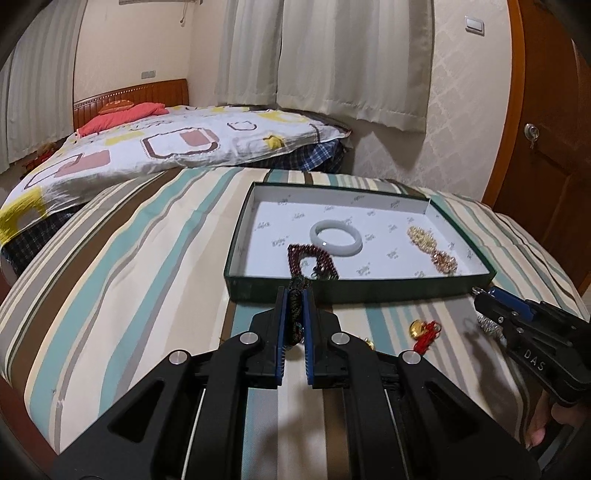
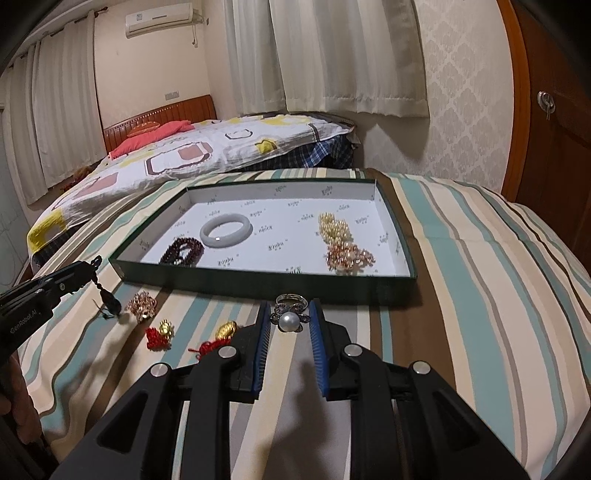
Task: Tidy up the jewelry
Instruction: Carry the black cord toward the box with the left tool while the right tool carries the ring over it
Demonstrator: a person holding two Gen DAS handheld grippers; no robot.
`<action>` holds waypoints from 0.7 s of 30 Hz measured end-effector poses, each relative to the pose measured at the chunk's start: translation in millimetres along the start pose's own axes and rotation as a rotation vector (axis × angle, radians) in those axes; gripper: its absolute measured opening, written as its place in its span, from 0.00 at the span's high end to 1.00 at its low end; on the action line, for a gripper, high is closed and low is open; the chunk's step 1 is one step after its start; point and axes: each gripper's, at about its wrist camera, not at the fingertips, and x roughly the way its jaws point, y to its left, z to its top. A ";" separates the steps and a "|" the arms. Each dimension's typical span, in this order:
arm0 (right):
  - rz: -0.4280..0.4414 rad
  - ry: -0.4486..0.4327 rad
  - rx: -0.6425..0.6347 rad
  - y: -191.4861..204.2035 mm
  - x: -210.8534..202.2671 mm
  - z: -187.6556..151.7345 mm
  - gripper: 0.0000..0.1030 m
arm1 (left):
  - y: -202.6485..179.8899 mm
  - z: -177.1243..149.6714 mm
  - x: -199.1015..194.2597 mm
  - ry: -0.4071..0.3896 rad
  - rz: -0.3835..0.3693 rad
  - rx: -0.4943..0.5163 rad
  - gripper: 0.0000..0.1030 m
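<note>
We are in a home bedroom: a bed (image 2: 192, 155) with a wooden headboard (image 2: 162, 114), pale curtains (image 2: 332, 55), a wall air conditioner (image 2: 159, 19) and a wooden door (image 2: 554, 129).

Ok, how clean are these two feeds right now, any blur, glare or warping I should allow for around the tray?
Left wrist view: sharp, fisheye bends the green tray and striped cover; dark corner vignette; small glint on the pale bangle. Right wrist view: also sharp; soft shadows under the right tool, which grips the pearl ring; the left tool sits warped at the frame edge.
</note>
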 end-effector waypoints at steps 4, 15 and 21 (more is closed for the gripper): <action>0.000 -0.023 -0.002 -0.8 -1.0 10.9 0.78 | -2.2 11.6 -0.7 -0.021 -0.011 -0.003 0.92; 0.019 -0.116 -0.033 3.3 10.8 63.1 0.78 | -8.6 59.7 14.9 -0.088 -0.036 -0.032 0.92; 0.027 -0.154 -0.029 2.4 29.1 90.6 0.78 | -12.5 86.5 36.0 -0.109 -0.048 -0.044 0.92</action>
